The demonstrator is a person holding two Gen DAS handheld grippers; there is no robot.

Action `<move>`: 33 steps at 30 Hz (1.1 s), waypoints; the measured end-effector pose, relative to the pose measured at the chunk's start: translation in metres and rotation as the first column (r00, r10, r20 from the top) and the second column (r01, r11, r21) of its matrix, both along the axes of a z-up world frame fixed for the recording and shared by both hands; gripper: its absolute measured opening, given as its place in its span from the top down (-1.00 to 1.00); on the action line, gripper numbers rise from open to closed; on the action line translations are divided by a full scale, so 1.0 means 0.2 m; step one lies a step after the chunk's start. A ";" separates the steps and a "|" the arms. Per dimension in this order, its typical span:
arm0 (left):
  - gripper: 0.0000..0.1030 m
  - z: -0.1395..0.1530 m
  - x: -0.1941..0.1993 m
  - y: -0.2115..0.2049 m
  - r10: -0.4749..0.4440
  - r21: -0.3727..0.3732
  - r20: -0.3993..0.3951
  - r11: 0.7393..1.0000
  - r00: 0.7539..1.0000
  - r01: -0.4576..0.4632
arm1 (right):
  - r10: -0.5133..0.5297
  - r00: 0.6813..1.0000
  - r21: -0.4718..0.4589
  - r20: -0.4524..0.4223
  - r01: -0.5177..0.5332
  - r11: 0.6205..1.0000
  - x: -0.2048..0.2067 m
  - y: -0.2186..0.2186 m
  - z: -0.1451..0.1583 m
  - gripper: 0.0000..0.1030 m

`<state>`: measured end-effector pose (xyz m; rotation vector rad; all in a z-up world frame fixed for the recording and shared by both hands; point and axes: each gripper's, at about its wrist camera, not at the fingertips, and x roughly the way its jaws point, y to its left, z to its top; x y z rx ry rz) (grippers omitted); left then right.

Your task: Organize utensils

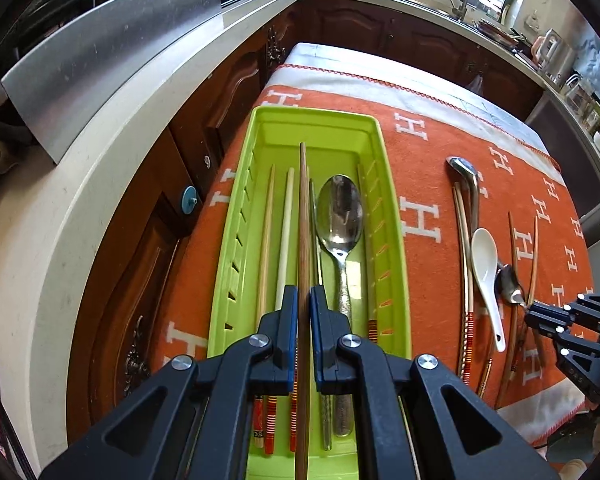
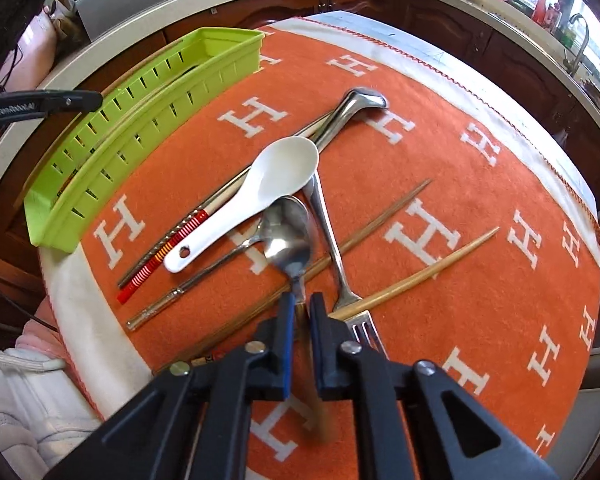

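A dark wooden chopstick (image 1: 303, 216) is clamped between the pads of the left gripper (image 1: 304, 300) and runs lengthwise over the green tray (image 1: 392, 216), its tip reaching toward the tray's far end. Below it in the tray lie pale chopsticks (image 1: 278, 236) along the left side and a large metal spoon (image 1: 340, 220) on the right, bowl pointing away. The tray sits at the left edge of an orange cloth (image 2: 440, 152) patterned with white H letters. Well to the right of the tray, the right gripper (image 2: 301, 304) is closed on the handle of a small metal spoon (image 2: 290, 236), whose bowl is just beside the white ceramic spoon (image 2: 268, 184). Loose utensils around it on the cloth include a steel ladle (image 2: 352, 108), a chopstick with red stripes (image 2: 160, 256), a fork (image 2: 360, 328) lying under the gripper's right finger, and two tan chopsticks (image 2: 432, 264) slanting across the cloth. A pale countertop (image 1: 100, 184) curves past the table.
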<state>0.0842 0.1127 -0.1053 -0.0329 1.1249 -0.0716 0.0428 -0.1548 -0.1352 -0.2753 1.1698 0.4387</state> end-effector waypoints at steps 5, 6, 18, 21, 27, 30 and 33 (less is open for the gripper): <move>0.92 -0.04 0.03 0.03 0.002 0.005 0.005 1.000 1.000 -0.002 | -0.071 0.997 0.076 -0.008 0.072 0.995 -0.02 -0.07 0.10 0.88; 0.92 -0.05 0.04 0.04 0.002 0.009 0.010 1.000 1.000 -0.002 | -0.088 0.996 0.093 -0.008 0.088 0.992 -0.02 -0.08 0.13 0.88; 0.24 0.03 -0.01 0.09 0.031 0.003 0.105 0.999 0.994 -0.032 | -0.165 0.986 0.306 0.005 0.156 0.939 0.05 0.10 0.42 1.00; 0.16 0.08 -0.06 0.11 0.045 0.014 0.130 0.999 0.990 -0.047 | -0.149 0.989 0.299 0.015 0.138 0.944 0.07 0.22 0.44 1.00; -0.04 0.15 -0.16 0.19 0.077 -0.031 0.166 0.997 0.983 -0.073 | -0.175 0.983 0.244 -0.047 0.181 0.953 0.12 0.24 0.36 0.99; -0.04 0.15 -0.19 0.22 0.081 -0.038 0.165 0.996 0.983 -0.076 | -0.195 0.977 0.191 -0.085 0.208 0.959 0.10 0.20 0.28 0.91; -0.04 0.16 -0.20 0.23 0.084 -0.051 0.167 0.996 0.982 -0.077 | -0.197 0.973 0.126 -0.118 0.212 0.969 0.06 0.19 0.18 0.76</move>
